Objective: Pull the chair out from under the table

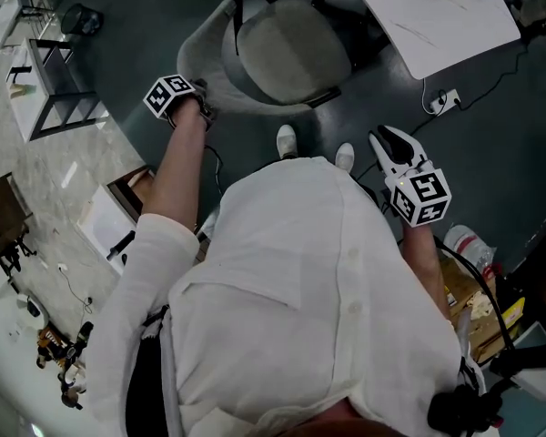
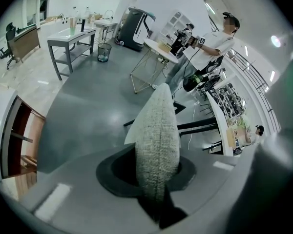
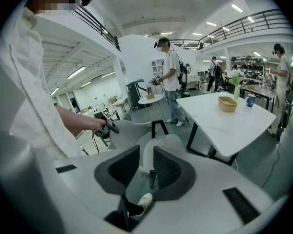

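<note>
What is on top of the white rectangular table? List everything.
On the white rectangular table stand a shallow tan bowl and a dark blue cup, apart, near its far end. The bowl's wall hides whatever lies inside it.

Grey fabric-upholstered chair (image 1: 287, 53) with curved backrest and black legs, standing upright on the dark floor (image 1: 346, 121); its seat lies clear of the white marble-patterned table (image 1: 437, 16), near that table's corner.

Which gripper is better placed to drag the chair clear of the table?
Left. The left gripper is shut on the backrest edge of the chair, so it can pull at once; the right gripper is open, holds nothing and is apart from the chair.
</note>
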